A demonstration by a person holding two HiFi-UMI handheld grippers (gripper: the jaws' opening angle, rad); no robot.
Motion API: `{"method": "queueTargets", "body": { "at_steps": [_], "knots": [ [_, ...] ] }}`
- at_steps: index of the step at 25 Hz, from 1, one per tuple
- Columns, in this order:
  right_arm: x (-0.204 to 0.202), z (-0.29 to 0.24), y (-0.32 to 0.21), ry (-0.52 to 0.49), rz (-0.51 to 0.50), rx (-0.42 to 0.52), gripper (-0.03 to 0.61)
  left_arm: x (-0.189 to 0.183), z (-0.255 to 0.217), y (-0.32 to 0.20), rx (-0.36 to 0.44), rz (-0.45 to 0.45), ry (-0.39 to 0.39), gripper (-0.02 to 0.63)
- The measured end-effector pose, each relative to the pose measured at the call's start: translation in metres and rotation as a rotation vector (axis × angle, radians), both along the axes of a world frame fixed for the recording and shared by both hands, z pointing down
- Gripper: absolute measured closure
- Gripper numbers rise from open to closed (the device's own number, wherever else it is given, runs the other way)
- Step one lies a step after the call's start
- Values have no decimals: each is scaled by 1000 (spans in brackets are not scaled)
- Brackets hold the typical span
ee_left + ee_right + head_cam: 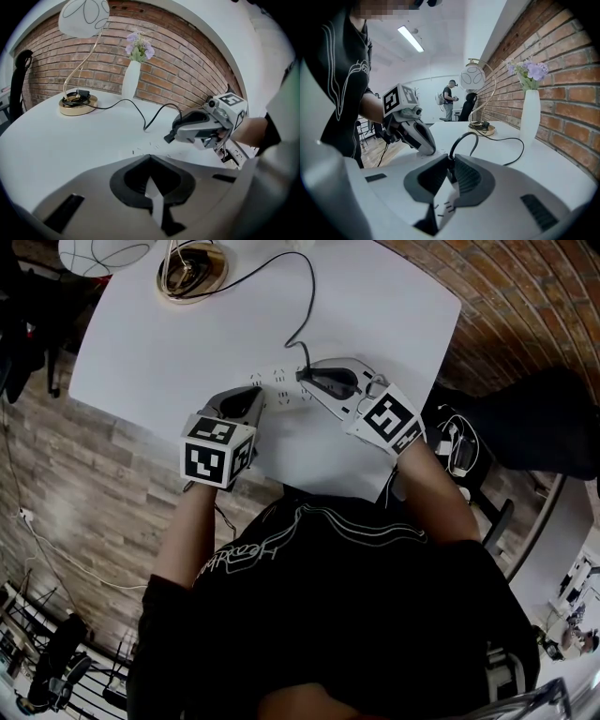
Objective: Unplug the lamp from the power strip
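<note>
With the right gripper pinched on the plug and the left gripper, jaws together, bracing the strip, a straight upward pull seems best.

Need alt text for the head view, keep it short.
Seen from above, the right gripper has its jaws shut on the black plug at a white power strip on a white table, while the left gripper sits at the strip's left end. The cord runs to the lamp base.
</note>
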State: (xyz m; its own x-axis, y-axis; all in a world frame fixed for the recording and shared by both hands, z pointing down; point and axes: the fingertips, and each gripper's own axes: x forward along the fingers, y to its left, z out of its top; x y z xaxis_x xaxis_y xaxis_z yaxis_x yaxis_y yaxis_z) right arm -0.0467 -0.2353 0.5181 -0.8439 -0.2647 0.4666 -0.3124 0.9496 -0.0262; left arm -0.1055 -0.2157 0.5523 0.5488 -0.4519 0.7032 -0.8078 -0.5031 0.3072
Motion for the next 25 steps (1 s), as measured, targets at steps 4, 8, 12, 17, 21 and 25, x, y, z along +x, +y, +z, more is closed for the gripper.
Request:
{"method": "queueTargets", "body": {
  "at_steps": [4,8,12,17,21,25],
  "knots": [
    [1,2,-9,-12,33,-85,551,0,0,-1,-5,-9,-2,612],
    [1,4,-12,-10,42,-171,549,0,-1,-1,-6,-1,-2,612],
    [1,3,-10,-10,29,-140,551,1,0,-1,-6,1,-17,612],
    [1,-1,0,20,-51,-11,551,2,1,-1,-15,2,-24,612],
    [2,-1,4,20,-72,5,552,2,1,-1,-22,4,-26,612],
    [4,0,-2,-16,-29,-55,554,2,1,0,-9,22,-56,612]
  ]
}}
